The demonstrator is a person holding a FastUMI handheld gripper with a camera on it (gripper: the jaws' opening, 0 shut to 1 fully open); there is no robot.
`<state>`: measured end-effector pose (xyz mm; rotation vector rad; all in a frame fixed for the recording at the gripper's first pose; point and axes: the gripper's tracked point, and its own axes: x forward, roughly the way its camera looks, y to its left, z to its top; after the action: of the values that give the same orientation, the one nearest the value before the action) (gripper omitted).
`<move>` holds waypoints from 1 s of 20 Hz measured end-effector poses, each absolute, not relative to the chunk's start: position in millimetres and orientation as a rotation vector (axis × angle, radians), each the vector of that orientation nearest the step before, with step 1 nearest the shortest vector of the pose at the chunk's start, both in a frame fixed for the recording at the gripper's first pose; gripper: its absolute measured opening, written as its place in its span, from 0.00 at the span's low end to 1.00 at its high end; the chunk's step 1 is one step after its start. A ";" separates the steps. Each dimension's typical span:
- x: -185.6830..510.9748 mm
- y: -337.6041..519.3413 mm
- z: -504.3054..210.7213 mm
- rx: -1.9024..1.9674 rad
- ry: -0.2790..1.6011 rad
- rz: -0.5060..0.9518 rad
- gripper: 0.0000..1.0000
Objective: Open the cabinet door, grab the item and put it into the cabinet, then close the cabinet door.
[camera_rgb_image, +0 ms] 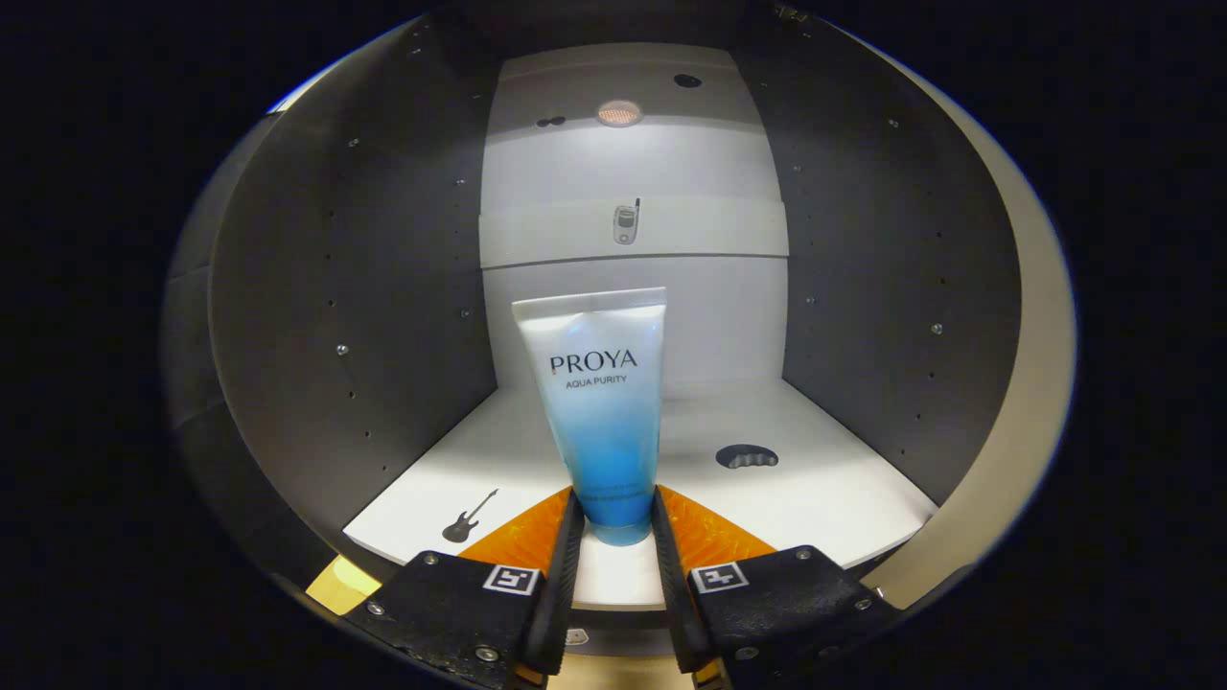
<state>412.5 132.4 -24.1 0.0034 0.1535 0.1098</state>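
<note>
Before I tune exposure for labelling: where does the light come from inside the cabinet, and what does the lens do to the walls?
Gripper view: a round lamp in the cabinet ceiling lights the white shelf and back panel brightly, leaving the dark side walls dim; the tube held in the claw is sharp, with soft sheen near its top; fisheye distortion bows the walls outward.

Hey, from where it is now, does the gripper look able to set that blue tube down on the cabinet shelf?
Probably yes. The gripper is shut on the tube, holding it upright just over the front of the white shelf. The door looks open, and nothing stands on the shelf ahead except flat stickers.
</note>
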 end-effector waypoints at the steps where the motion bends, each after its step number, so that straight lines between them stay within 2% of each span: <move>1: 411.3 133.6 -28.4 -0.015 0.167 0.117 0.52; 4: 405.4 140.1 -23.2 -0.029 0.148 0.136 0.76; 5: 401.8 137.0 -18.4 -0.027 0.133 0.119 0.87; 7: 394.1 131.8 -9.7 -0.009 0.119 0.090 0.94; 13: 337.8 125.9 29.9 0.014 0.018 0.066 0.94; 20: 223.0 134.4 66.5 0.056 -0.055 0.087 0.94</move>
<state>223.0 134.4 66.5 0.0555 -0.0547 0.0873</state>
